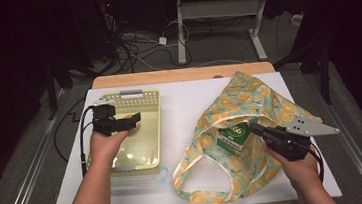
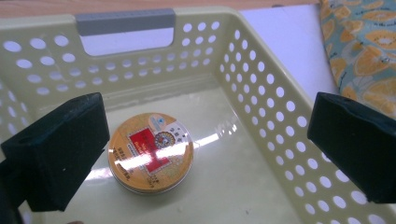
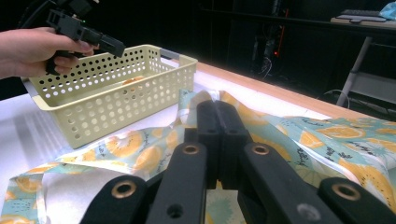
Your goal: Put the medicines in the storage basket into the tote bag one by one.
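a: why is the left gripper (image 1: pixel 131 120) parked over the basket (image 1: pixel 149 97)?

b: looks like it's lined up on the tin (image 2: pixel 150 153) lying flat on the basket floor, towards the left wall. its jaws stand wide apart, nothing between the pads, nothing touched. the tin sits below and ahead of them.

a: and the right gripper (image 3: pixel 217 140)?

b: jaws pressed together. in its own view they meet with no gap, right over the bag (image 1: pixel 249 105). i'd guess it pinches the bag's edge to keep the mouth open, but i can't see fabric between the pads, so i won't swear to it.

a: what's in the bag?

b: a green box (image 1: pixel 233 136) lying in the opening, just ahead of the right gripper. the bag lies spread on the table (image 1: pixel 184 101), well apart from the basket.

a: so the tin goes in next?

b: that's my reading. it isn't gripped yet.
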The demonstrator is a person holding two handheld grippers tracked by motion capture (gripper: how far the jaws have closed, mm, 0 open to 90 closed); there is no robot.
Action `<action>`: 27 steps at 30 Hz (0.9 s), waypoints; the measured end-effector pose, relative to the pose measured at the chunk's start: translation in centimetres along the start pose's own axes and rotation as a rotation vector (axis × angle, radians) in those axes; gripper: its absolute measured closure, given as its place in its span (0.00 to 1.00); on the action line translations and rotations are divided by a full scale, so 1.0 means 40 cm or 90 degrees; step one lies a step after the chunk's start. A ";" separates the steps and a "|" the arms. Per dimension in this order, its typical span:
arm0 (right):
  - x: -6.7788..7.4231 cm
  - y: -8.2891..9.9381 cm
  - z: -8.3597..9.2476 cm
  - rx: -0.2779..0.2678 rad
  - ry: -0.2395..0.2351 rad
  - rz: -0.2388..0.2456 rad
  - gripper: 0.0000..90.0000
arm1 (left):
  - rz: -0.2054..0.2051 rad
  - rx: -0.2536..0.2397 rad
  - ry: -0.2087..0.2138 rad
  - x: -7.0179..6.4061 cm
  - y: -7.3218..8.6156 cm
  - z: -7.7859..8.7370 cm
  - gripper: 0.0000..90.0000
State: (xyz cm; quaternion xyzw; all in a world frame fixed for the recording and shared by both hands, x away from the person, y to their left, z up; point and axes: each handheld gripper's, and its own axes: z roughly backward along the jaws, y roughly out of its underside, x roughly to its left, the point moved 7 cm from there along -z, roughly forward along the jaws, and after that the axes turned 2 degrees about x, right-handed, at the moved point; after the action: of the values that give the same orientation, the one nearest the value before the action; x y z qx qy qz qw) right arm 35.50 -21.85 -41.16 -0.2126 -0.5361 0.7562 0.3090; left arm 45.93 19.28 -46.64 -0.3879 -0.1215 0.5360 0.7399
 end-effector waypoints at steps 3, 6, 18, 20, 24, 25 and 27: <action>-0.001 0.000 0.000 0.000 0.000 0.000 1.00 | -0.002 0.013 -0.005 0.004 0.000 -0.011 0.00; 0.001 0.000 -0.001 0.000 0.000 0.000 1.00 | -0.005 0.025 -0.011 0.008 -0.003 -0.022 0.00; 0.001 0.003 -0.004 0.003 -0.001 0.000 1.00 | 0.010 0.131 -0.063 0.054 0.010 -0.092 0.00; 0.000 0.003 -0.004 0.002 -0.001 0.001 1.00 | 0.014 0.149 -0.069 0.063 0.016 -0.104 0.00; 0.000 0.001 -0.002 0.000 0.000 0.001 1.00 | 0.022 0.194 -0.084 0.079 0.035 -0.127 0.00; 0.000 0.001 -0.002 0.000 0.000 0.001 1.00 | 0.023 0.202 -0.084 0.083 0.039 -0.131 0.00; 0.000 0.001 -0.003 0.000 0.000 0.004 1.00 | 0.029 0.212 -0.093 0.090 0.046 -0.140 0.00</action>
State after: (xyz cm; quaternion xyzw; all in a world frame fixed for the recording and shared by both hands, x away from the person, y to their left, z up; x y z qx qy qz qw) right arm 35.57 -21.78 -41.23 -0.2142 -0.5356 0.7570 0.3069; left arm 49.40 20.23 -52.54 -0.2230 -0.0758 0.5918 0.7709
